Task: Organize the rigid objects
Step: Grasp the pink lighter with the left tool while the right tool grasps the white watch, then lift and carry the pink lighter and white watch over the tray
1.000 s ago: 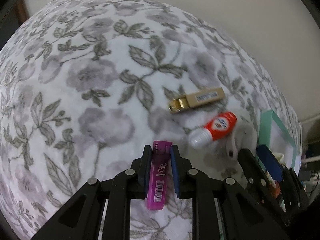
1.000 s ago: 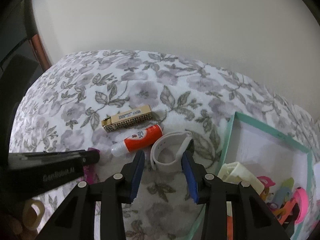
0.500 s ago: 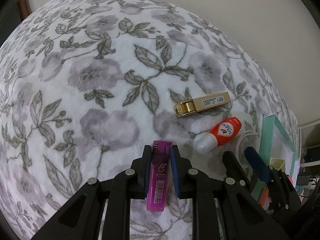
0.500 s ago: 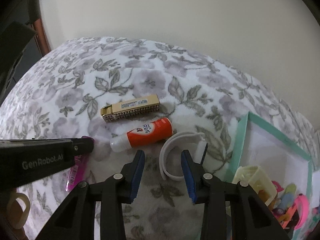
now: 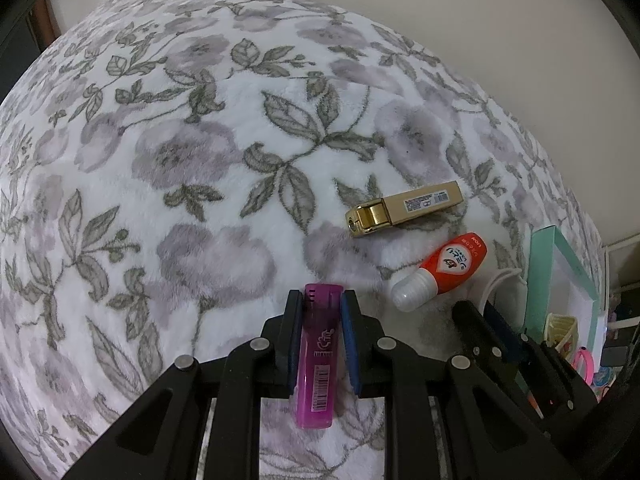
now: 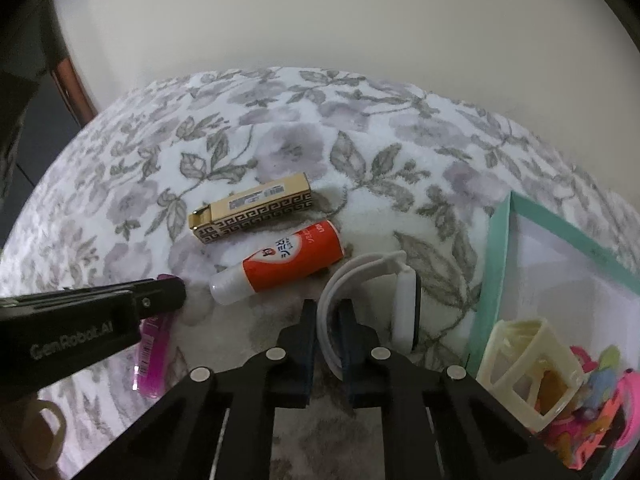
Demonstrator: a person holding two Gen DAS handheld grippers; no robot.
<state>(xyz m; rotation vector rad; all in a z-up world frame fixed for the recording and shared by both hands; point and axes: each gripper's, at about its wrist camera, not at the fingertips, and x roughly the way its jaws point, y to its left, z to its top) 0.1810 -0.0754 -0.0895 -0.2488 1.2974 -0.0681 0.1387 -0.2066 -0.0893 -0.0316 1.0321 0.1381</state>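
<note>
A translucent purple lighter (image 5: 318,356), slim and flat-sided with a barcode label, is clamped between the blue-padded jaws of the left gripper (image 5: 320,300), its base lying toward the camera over a plush floral blanket (image 5: 192,168) printed with mauve blooms and grey-green leaves. The right gripper (image 6: 326,308) is seen with its jaws closed on the thin band of a white watch strap (image 6: 360,268), a smooth looped plastic piece whose thicker white block with a dark edge stands just beside the right finger. Between the two tools, on the fleece, a glossy orange roll-on tube (image 6: 288,262) with a frosted white cap is laid on its side; just beyond it a rectangular gold lighter (image 6: 252,212) with a Greek-key pattern and a polished metal cap is set, the two nearly parallel. At the right edge a shallow box (image 6: 500,248) with mint-green walls and a white floor is placed on the blanket. A pale yellow plastic frame (image 6: 528,360) and a jumble of pink, orange and blue trinkets (image 6: 600,400) are held in its near corner.
</note>
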